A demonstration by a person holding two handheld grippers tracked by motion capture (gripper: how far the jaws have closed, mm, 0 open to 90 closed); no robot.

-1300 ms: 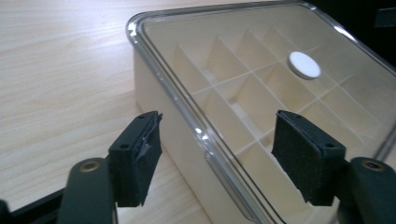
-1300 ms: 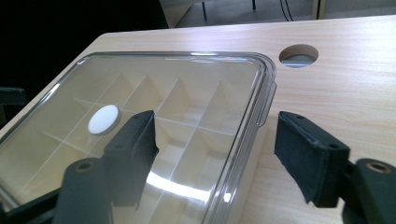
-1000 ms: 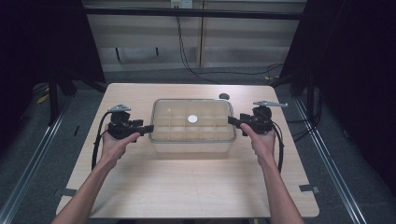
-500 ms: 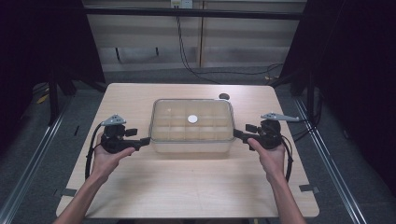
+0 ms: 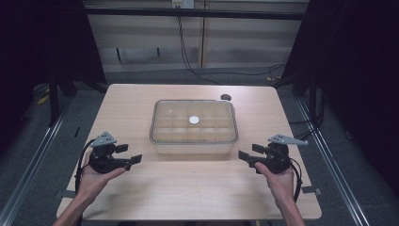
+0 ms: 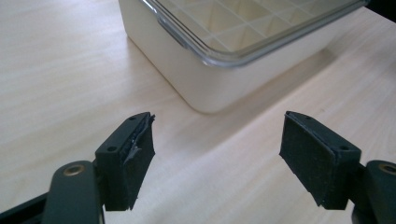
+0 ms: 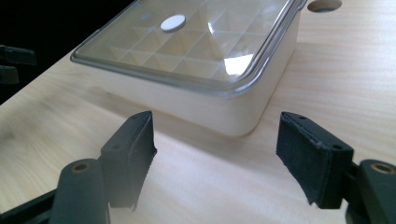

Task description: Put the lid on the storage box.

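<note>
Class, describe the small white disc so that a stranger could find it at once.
Start at the wooden table, then find the cream box with a clear lid at its middle. The white disc sits near the lid's centre, the one round white spot above the grid of compartments.

The left gripper (image 5: 136, 158) sat at lower left of the high view, jaws spread wide and empty. At lower right, the right gripper (image 5: 243, 155) mirrored it, its jaws having just opened wider. Both forearms entered from the bottom edge.

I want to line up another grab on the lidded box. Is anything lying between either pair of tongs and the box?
Nothing visible. Bare table lies between the left tongs and the box, and likewise for the right tongs. Both pairs stand open, holding nothing.
</note>
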